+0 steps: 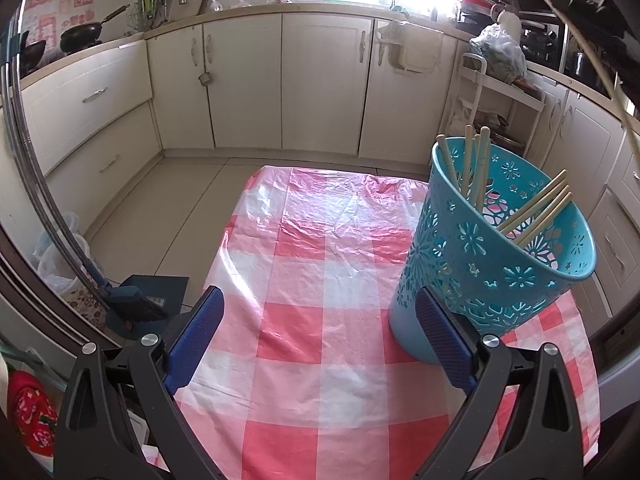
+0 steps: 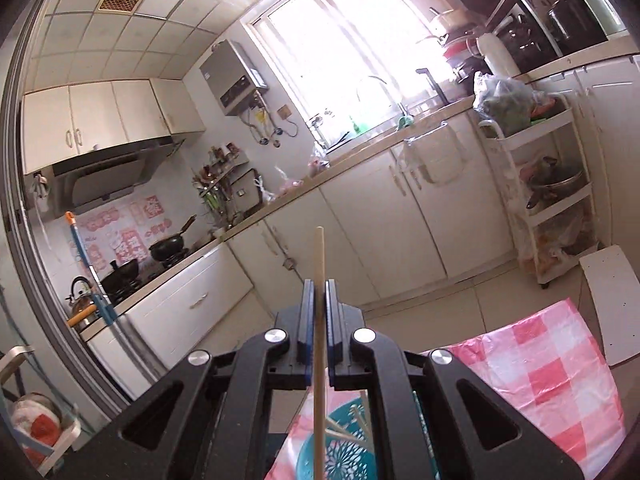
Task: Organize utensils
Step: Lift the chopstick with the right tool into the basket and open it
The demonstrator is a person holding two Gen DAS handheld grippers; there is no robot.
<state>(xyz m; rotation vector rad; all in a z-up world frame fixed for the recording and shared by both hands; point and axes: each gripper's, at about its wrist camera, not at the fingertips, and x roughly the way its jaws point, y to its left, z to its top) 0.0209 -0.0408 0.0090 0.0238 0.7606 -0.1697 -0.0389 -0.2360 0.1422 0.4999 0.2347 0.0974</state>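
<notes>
A teal perforated basket (image 1: 492,256) stands at the right of the red-and-white checked tablecloth (image 1: 320,280) and holds several wooden chopsticks (image 1: 536,212). My left gripper (image 1: 320,316) is open and empty, low over the cloth, with its right finger just in front of the basket. My right gripper (image 2: 319,304) is shut on a single wooden chopstick (image 2: 319,320), held high above the basket (image 2: 344,452), which shows below between its arms. That chopstick also crosses the top right of the left wrist view (image 1: 592,60).
Cream kitchen cabinets (image 1: 320,80) run along the far wall. A white shelf trolley (image 1: 500,96) with bags stands at the right. A broom and dustpan (image 1: 136,300) lie on the floor left of the table. The table's far edge (image 1: 340,172) lies ahead.
</notes>
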